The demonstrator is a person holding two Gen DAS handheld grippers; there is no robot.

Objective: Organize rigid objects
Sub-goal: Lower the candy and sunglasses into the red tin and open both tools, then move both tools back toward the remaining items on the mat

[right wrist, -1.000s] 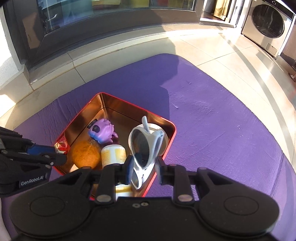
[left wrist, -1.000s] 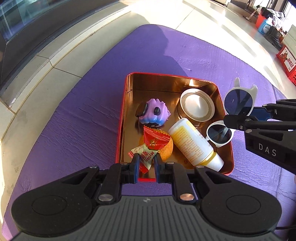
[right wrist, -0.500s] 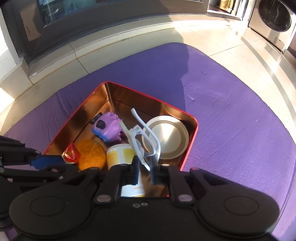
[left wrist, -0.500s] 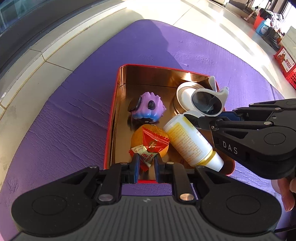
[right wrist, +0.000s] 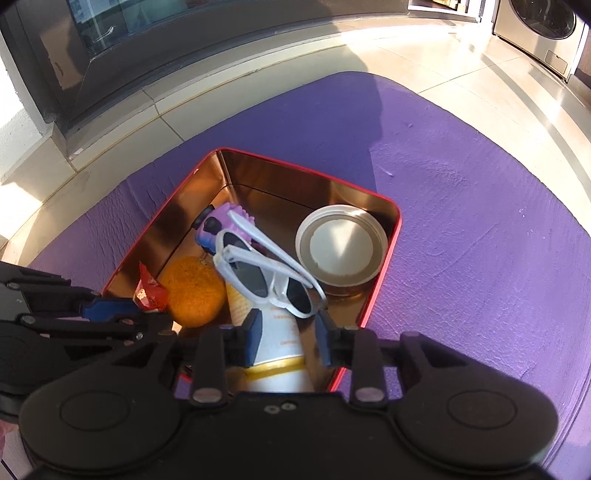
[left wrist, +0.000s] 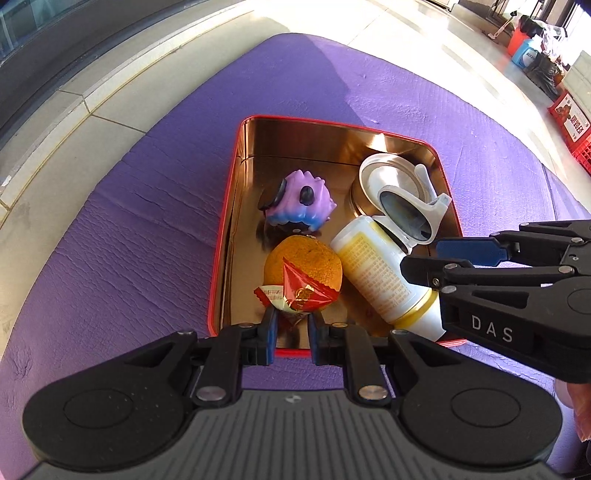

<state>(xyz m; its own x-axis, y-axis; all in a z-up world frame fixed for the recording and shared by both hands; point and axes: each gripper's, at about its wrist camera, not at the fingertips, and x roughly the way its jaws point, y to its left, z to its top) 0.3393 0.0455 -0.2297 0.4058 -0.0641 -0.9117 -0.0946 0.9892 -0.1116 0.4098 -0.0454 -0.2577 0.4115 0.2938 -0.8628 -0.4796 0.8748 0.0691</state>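
Purple mat (left wrist: 122, 236) covers the tiled floor (right wrist: 443, 85) — red tin (left wrist: 221, 258) on it.

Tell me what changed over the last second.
The right gripper carried the sunglasses from beside the tin over it, then opened and let them go; they now lie on the bottle. The left gripper keeps its grip on the candy. Toy, orange and lid stayed put.

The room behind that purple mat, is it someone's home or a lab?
Probably a home or a mock-up of one: a washing machine stands in the corner, the tiled floor is sunlit, and household bottles and crates line a wall.
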